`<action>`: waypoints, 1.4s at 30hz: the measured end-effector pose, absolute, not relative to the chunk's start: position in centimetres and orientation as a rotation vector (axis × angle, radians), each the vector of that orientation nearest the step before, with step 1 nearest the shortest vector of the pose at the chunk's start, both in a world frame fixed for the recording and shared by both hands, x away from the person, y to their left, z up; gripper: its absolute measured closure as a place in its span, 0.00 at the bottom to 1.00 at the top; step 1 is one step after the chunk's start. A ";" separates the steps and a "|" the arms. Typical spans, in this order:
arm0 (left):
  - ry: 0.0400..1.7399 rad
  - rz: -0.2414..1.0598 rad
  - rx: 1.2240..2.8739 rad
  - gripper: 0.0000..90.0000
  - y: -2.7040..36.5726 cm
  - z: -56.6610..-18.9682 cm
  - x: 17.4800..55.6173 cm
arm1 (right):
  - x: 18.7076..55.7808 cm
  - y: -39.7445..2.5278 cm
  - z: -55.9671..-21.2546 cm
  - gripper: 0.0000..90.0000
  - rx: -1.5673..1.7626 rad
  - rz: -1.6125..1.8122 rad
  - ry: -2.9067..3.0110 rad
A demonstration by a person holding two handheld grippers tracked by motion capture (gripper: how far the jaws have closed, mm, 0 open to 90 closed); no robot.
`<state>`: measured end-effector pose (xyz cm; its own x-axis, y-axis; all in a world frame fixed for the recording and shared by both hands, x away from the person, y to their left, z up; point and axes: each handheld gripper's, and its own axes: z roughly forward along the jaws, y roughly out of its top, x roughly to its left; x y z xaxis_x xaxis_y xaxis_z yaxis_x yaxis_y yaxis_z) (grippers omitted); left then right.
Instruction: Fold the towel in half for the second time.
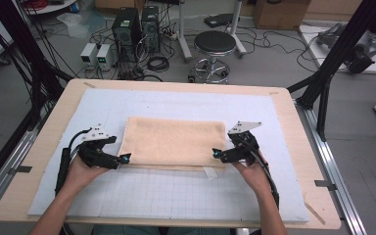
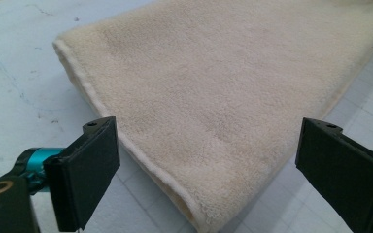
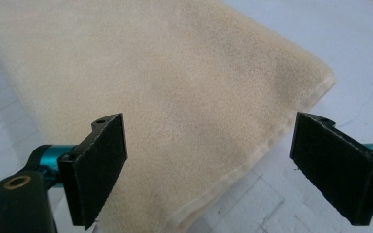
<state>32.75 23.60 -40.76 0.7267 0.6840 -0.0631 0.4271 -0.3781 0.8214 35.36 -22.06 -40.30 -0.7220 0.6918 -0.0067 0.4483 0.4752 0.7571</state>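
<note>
Towel (image 1: 174, 142) folded, flat at mat (image 1: 176, 196) centre, long edge toward person. Step in hand, by my reading: approach to near corners for next fold. Left gripper (image 1: 122, 159) at towel's 7 o'clock corner, right gripper (image 1: 217, 153) at 5 o'clock corner; both jaw pairs wide apart, nothing held. Next move calls for lower jaw slipped under hem, then clamp through all layers. Open mat at 6 and 12 o'clock; table (image 1: 293, 127) edges well apart from towel.
</note>
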 end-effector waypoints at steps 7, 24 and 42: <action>0.857 0.346 2.017 0.09 24.0 -41.0 32.5 | 34.5 -22.3 -40.2 0.13 0.974 1.124 2.395; 0.865 0.361 1.980 0.09 25.4 -40.6 30.2 | 32.1 -23.5 -40.0 0.13 0.974 1.165 2.339; 0.883 0.370 1.974 0.08 26.6 -40.7 28.3 | 30.3 -24.9 -40.2 0.13 0.988 1.178 2.317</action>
